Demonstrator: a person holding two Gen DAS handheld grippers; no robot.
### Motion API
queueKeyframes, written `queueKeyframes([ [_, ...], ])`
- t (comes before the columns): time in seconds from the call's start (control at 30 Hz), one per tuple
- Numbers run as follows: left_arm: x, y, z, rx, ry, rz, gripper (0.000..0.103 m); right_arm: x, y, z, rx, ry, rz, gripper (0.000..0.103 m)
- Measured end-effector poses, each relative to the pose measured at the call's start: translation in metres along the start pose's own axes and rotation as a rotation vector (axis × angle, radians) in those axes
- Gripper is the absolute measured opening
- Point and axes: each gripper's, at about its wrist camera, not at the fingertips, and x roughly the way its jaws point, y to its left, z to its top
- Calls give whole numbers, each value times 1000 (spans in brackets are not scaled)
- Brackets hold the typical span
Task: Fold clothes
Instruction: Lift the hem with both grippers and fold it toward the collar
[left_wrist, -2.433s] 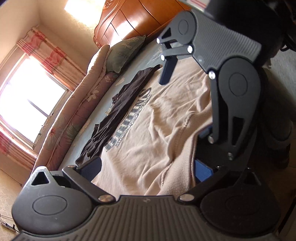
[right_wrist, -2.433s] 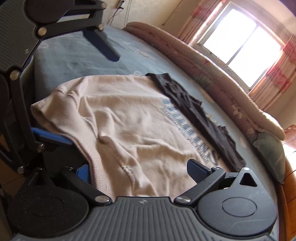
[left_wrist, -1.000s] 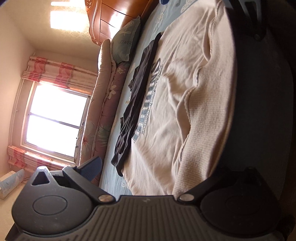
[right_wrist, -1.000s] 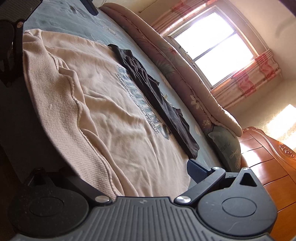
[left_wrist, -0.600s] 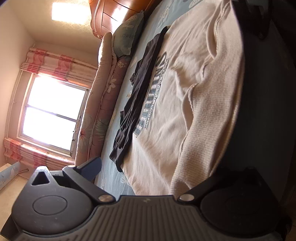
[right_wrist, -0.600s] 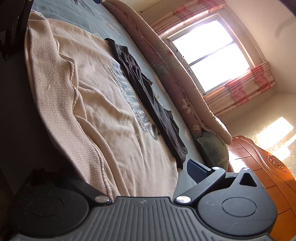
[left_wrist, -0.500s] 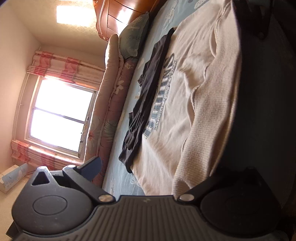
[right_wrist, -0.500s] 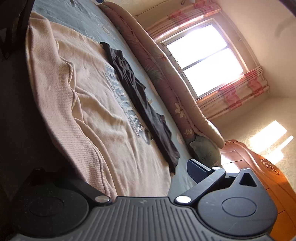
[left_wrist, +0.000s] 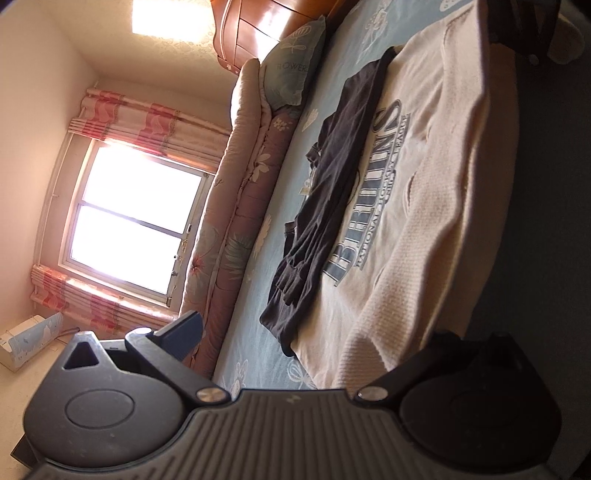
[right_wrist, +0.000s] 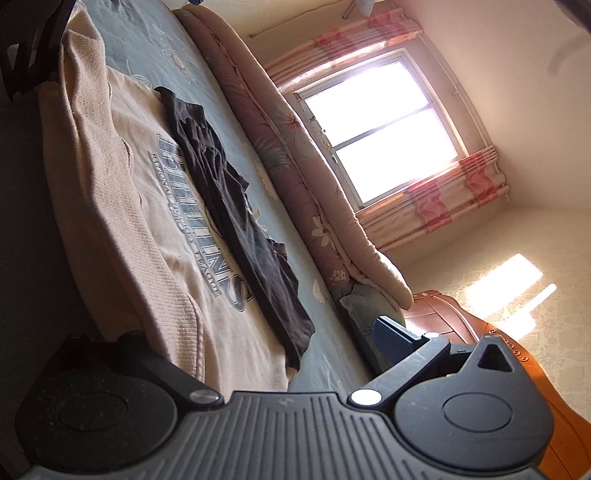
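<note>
A beige sweatshirt (left_wrist: 424, 206) (right_wrist: 147, 229) with a grey-blue "BRUINS" print lies spread on the bed. A dark garment (left_wrist: 325, 206) (right_wrist: 236, 221) lies bunched along its far side, partly on the print. My left gripper (left_wrist: 314, 338) stands open at one end of the ribbed hem. The hem's corner rests against its right finger, which is in shadow. My right gripper (right_wrist: 236, 339) is open at the hem's other end, with ribbed cloth by its left finger. Each gripper shows as a dark shape in the other's upper corner.
The bed has a blue floral sheet (left_wrist: 258, 354) (right_wrist: 147, 44). A rolled floral quilt (left_wrist: 236, 206) (right_wrist: 295, 147) runs along its far side, with a pillow (left_wrist: 295, 70) (right_wrist: 362, 302) beside the wooden headboard (left_wrist: 258, 33) (right_wrist: 517, 369). A bright window (left_wrist: 129, 221) has pink curtains.
Both grippers have drawn apart along the hem and rolled, so the bed now looks steeply tilted. The sweatshirt lies flatter and more stretched out. Both grippers stayed open.
</note>
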Motion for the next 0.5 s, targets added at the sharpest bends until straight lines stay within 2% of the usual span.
queueKeyframes([
  [0.27, 40, 14, 4, -43, 40, 34, 103, 38, -6, 12, -21, -3, -71, 103],
  [0.5, 77, 27, 11, -62, 59, 55, 103, 76, -15, 26, -32, -28, -100, 103],
])
